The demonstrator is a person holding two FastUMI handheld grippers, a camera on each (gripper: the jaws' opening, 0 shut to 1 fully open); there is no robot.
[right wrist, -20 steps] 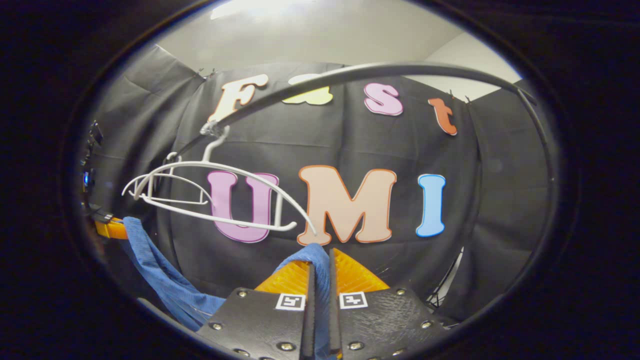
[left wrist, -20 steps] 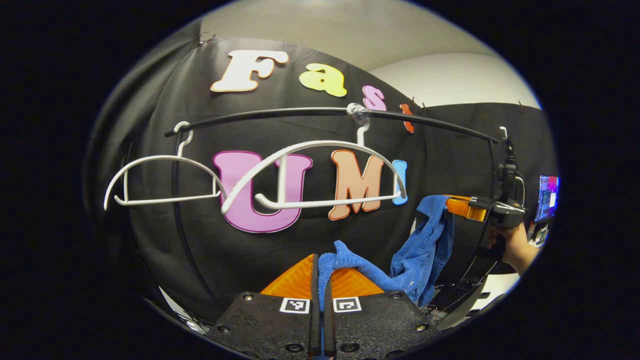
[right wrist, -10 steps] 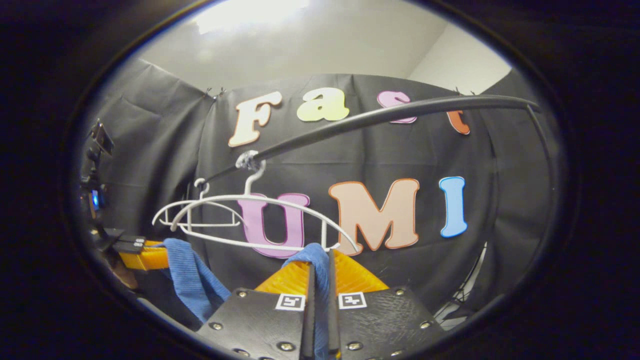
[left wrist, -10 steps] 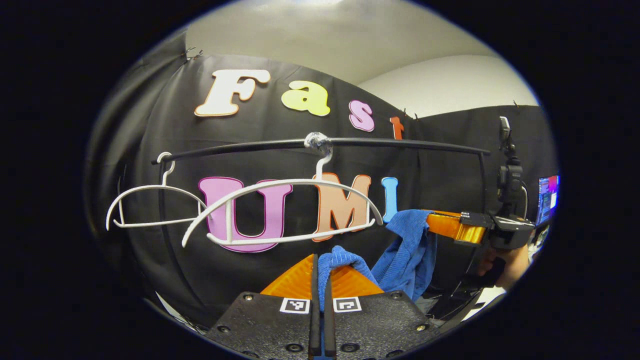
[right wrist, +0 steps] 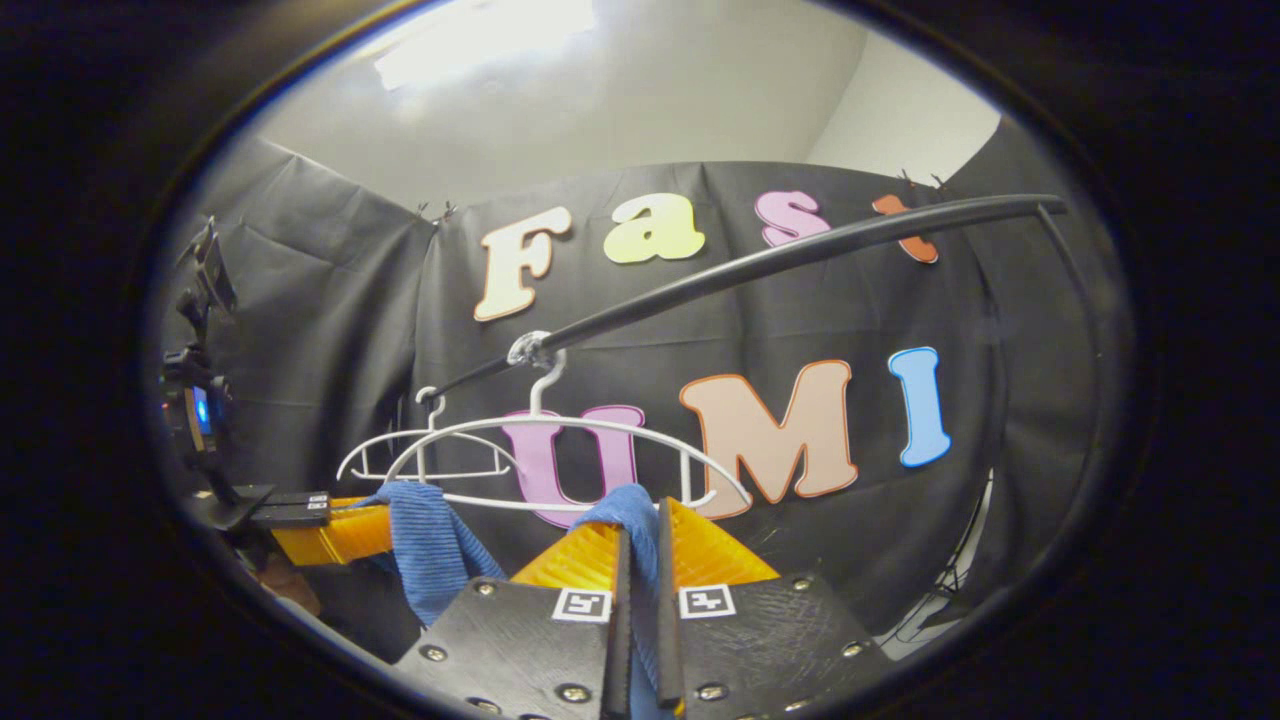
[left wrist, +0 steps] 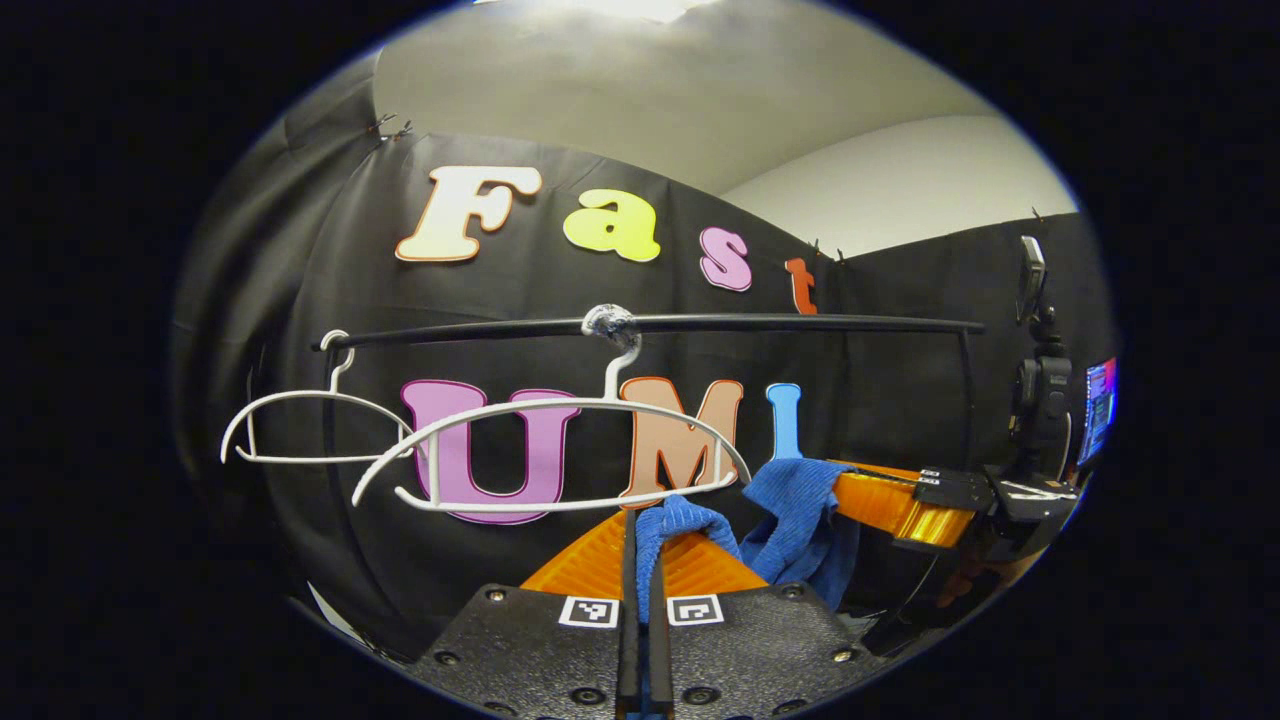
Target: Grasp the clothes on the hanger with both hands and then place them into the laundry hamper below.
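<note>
Left gripper (left wrist: 643,560) jaws pinch blue cloth (left wrist: 800,500); right gripper (right wrist: 640,560) jaws pinch its other end. White hanger (left wrist: 550,455) bare at 11 o'clock; no legible labels.

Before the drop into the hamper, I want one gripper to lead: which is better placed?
Neither clearly: the left gripper and right gripper each pinch a corner of the blue cloth, already off the white hanger. The hamper isn't visible.
</note>
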